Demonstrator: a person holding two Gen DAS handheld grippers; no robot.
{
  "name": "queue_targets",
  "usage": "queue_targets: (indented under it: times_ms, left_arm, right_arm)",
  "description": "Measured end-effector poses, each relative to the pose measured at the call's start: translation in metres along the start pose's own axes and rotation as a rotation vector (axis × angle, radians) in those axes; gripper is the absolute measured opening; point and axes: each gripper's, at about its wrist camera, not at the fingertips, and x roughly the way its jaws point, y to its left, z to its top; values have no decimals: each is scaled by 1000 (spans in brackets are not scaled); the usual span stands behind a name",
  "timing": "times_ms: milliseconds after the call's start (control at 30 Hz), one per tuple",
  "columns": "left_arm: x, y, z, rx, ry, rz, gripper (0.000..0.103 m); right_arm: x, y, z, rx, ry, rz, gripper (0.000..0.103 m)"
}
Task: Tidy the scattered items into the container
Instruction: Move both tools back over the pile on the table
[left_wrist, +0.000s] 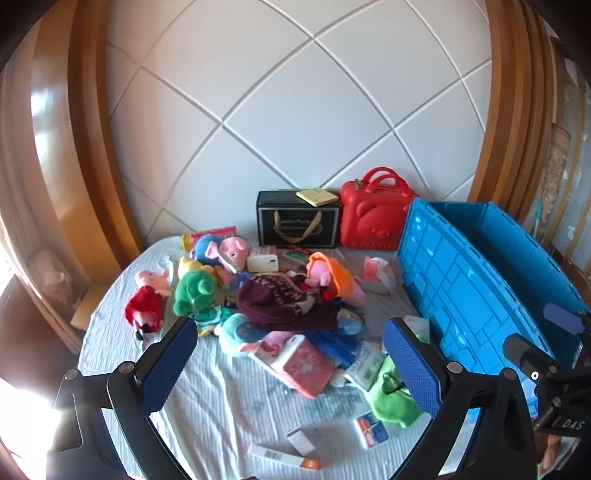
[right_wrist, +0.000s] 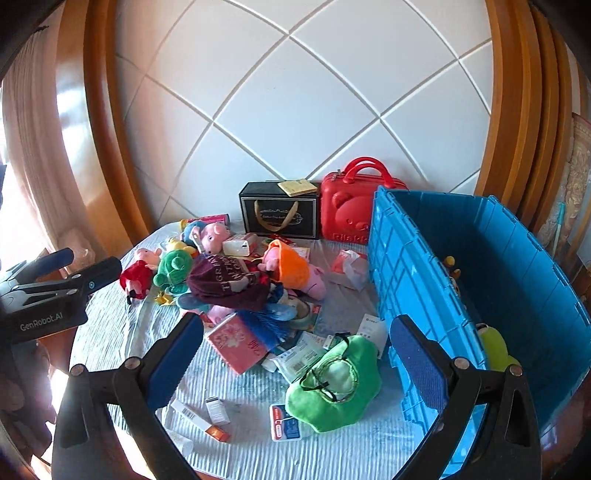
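Left gripper: wide open, empty. Centre frame: your toy pile, soft, light; pinch plush bodies. Right gripper: wide open, empty, above green plush. Right frame: blue crate.

Left tool wide open over scattered toys — maroon cloth mid-heap, blue crate rightward.

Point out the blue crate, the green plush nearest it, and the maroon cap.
blue crate (right_wrist: 406, 280), right wrist view, on its outer side wall.
green plush (right_wrist: 332, 402), right wrist view, on its body.
maroon cap (left_wrist: 284, 299), left wrist view, on its crown.
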Motion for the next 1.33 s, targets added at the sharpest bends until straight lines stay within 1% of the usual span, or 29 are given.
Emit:
queue_targets:
  times_ms: [100,267,467,567,767,1067,1133,1267,1333]
  left_arm:
    - [-17,26,-15,-14,0,6,102]
    - [-40,67,-40,-51,10,6,102]
    - [-54,97,-65,-85,35,11,102]
    - [-58,102,-71,-76,44,22,102]
    - [-73,108,-71,-69,21,38,102]
    - [-70,109,-71,-104,46,37,102]
    - [-71,108,-70,-105,37,47,102]
    - [-73,102,-68,-85,6,26,102]
    - [-72,99,-66,-77,6,53,102]
  right_arm:
    - [-10,33,-10,-29,3,8,103]
    - [-22,76,-30,-46,19,6,103]
    - [-33,105,-50,-39,46,12,103]
    - [-34,111,-56,-33,51,18,103]
    - [-33,115,-60,-28,44,38,103]
    - [-32,105,-61,-10,40,44,103]
    - [-32,105,-61,-13,41,40,103]
    - [-37,108,-60,-51,13,19,103]
    - [-38,108,-59,-50,12,23,103]
